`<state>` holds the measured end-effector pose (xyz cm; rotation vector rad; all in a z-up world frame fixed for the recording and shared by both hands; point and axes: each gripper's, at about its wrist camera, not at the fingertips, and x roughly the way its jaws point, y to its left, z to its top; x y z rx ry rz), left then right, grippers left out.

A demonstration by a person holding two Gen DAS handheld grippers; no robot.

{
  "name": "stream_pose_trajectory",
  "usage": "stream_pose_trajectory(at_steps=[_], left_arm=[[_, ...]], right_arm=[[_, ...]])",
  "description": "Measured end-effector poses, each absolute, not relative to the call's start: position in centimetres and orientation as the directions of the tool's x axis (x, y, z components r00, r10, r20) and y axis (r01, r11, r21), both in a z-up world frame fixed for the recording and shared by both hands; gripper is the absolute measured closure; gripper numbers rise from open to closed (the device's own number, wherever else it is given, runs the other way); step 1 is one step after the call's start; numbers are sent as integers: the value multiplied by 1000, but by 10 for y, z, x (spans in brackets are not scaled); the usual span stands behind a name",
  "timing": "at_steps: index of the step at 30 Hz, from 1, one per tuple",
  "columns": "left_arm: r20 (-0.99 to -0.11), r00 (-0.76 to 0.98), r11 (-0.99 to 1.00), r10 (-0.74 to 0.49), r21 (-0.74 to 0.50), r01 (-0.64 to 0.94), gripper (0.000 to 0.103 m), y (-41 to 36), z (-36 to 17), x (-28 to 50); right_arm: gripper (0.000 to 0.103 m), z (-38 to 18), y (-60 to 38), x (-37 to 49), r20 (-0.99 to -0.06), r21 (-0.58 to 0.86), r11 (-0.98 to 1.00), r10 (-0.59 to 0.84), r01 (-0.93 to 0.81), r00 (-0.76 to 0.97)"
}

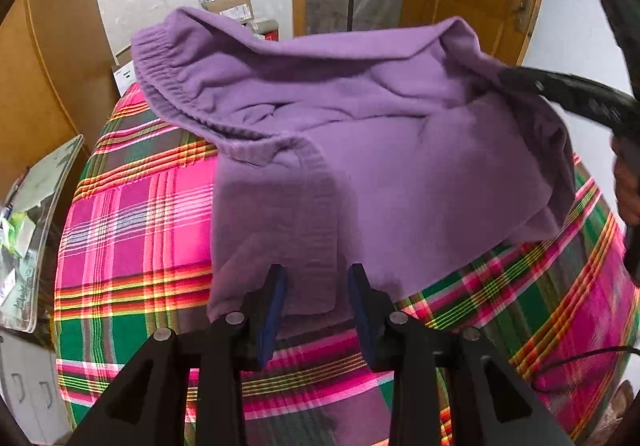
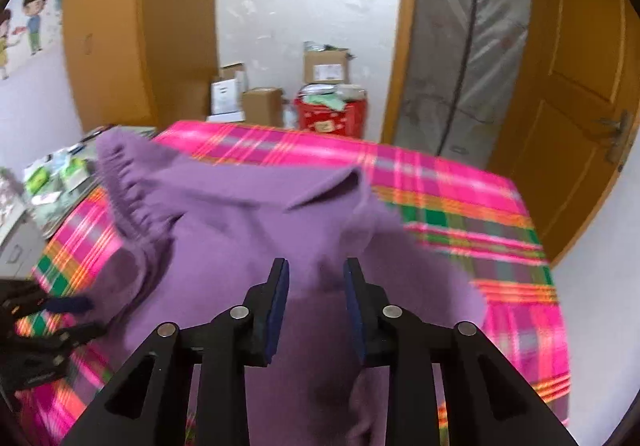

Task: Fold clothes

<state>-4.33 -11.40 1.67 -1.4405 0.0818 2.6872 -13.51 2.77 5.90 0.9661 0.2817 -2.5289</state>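
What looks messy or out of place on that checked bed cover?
The purple garment lies rumpled rather than flat on the checked cover: its gathered waistband is bunched and curled up at the far left, and one cuffed end is flopped across the rest. Nothing looks spilled or damaged.

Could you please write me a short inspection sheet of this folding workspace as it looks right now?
Surface: plaid cloth in pink, green and orange covers it.
Job's things: purple sweatpants lie rumpled, elastic waistband at the far left.
Clutter: papers on a tray beside the surface.
Grippers: left gripper open over the near hem; right gripper open above the fabric.
Cables: thin black cable at the right edge.
Surroundings: cardboard boxes, red box, wooden door.
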Motion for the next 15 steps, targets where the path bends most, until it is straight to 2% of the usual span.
stream_pose_trajectory(at_steps=[4, 8, 9, 12, 14, 15], left_arm=[[-825, -561, -989, -60, 124, -76, 70, -107, 15, -50], [-841, -529, -981, -115, 181, -74, 69, -102, 5, -57], [-839, -531, -980, -117, 183, -73, 68, -102, 5, -58], [-849, -521, -985, -95, 154, -72, 68, -108, 6, -61], [-854, -518, -994, -52, 95, -58, 71, -118, 9, -62], [-855, -518, -997, -29, 64, -49, 76, -125, 11, -62]], right_arm=[[71, 44, 29, -114, -685, -40, -876, -326, 481, -651], [68, 32, 24, -98, -691, -63, -829, -366, 555, -624], [65, 29, 23, -94, -692, -68, -817, -375, 573, -617], [63, 20, 19, -82, -697, -84, -776, -402, 625, -594], [62, 14, 17, -74, -701, -94, -748, -419, 657, -577], [60, 11, 16, -70, -702, -99, -733, -428, 673, -569]])
